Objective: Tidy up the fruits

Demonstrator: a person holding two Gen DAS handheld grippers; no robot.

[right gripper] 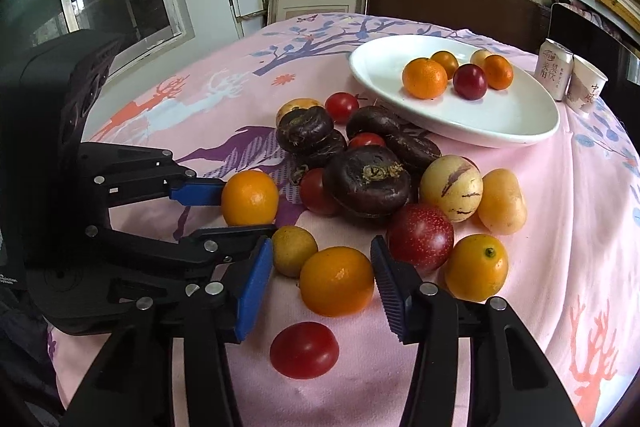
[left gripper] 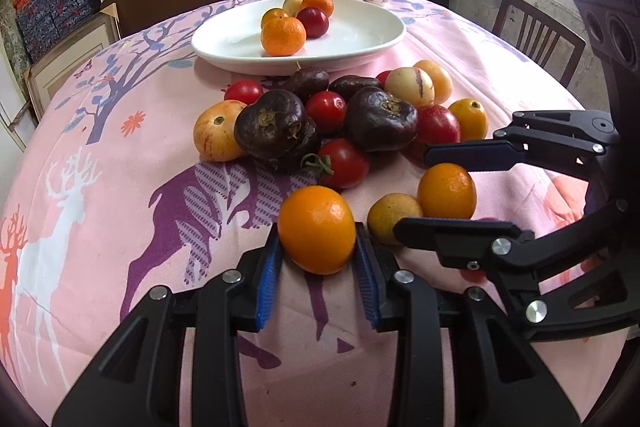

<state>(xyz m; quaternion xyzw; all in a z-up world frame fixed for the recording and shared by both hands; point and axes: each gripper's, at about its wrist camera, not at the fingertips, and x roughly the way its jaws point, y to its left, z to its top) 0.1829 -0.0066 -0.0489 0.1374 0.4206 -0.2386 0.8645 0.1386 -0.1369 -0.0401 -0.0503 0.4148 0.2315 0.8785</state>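
Two grippers in the fruit pile, one clamped on an orange, one straddling another.

Low centre of the left wrist view, the left gripper (left gripper: 316,247) has its blue pads pressed on both flanks of a smooth, glossy orange (left gripper: 316,229), squeezed firmly between the fingers near their tips. In the right wrist view, the right gripper (right gripper: 322,277) is spread wide around a second orange (right gripper: 337,281), round, bright and lightly dimpled, sitting between the pads with a gap showing on either side. A red tomato (right gripper: 304,349) lies just below it, a yellow-green fruit (right gripper: 294,250) just to its left. Upper right of that frame, the white plate (right gripper: 500,123) carries five small fruits on the pink tablecloth (right gripper: 552,227).
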